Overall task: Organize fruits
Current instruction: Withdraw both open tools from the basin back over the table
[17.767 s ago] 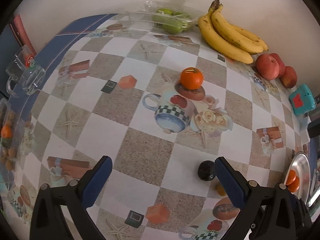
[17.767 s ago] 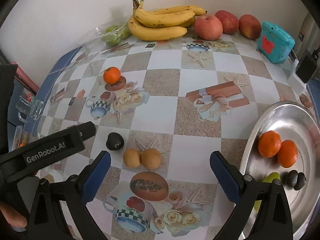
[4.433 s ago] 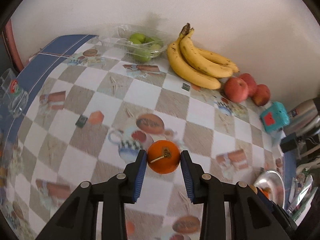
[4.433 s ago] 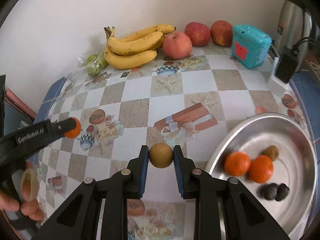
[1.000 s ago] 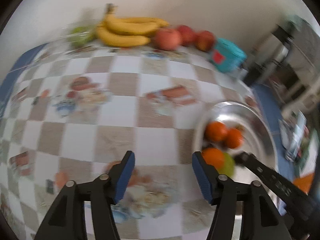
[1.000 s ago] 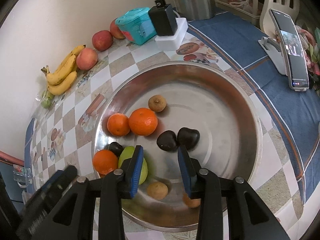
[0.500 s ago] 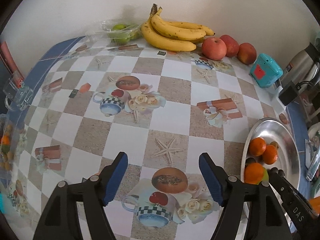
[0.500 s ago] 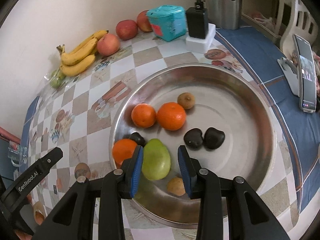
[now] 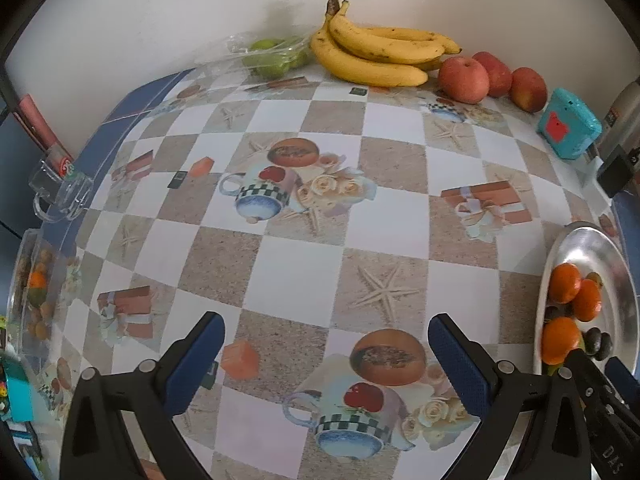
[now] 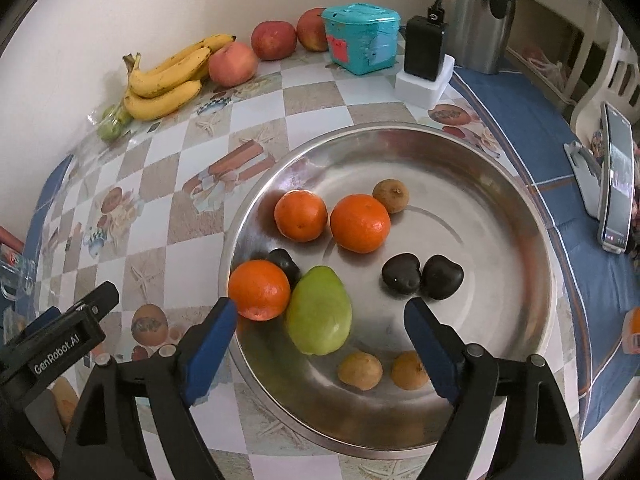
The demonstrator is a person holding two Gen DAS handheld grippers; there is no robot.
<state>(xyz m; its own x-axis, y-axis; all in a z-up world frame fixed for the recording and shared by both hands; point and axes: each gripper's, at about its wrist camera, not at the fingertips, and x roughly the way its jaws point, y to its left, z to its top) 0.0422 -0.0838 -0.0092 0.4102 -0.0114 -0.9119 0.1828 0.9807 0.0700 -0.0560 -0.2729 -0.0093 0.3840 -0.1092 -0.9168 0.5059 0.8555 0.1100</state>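
Fruits: pretty much all sitting in the round shiny metal tray [image 10: 520, 216] now. 3 oranges [image 10: 360, 223], 1 big green pear-shaped fruit [image 10: 319, 316], 3 small brown round fruits [image 10: 359, 370] and some dark glossy ones [image 10: 401, 273].
Surface: table with a checkered beige-and-white oilcloth [image 9: 296, 276] printed with teacups, starfish and gift boxes, blue border, pushed against a plain white wall.
Back of table: yellow banana bunch [image 9: 376, 56], 3 red apples [image 9: 463, 79], clear plastic tub of green fruit [image 9: 272, 56], teal plastic box [image 10: 362, 38].
Only right view shows: whole tray interior, black charger on a white block [image 10: 425, 50], steel kettle, phone on a stand [image 10: 616, 184].
Only left view shows: clear glass mug [image 9: 60, 196] at the table's left edge, plus a big open stretch of cloth.
Left gripper [image 9: 326, 354]: tilted steeply down over bare cloth, blue pads wide apart after just opening up, nothing between them.
Right gripper [image 10: 320, 344]: angled down over the tray's near side, jaws just spread apart too; the pear and brown fruits lie below the gap, pads not touching them.
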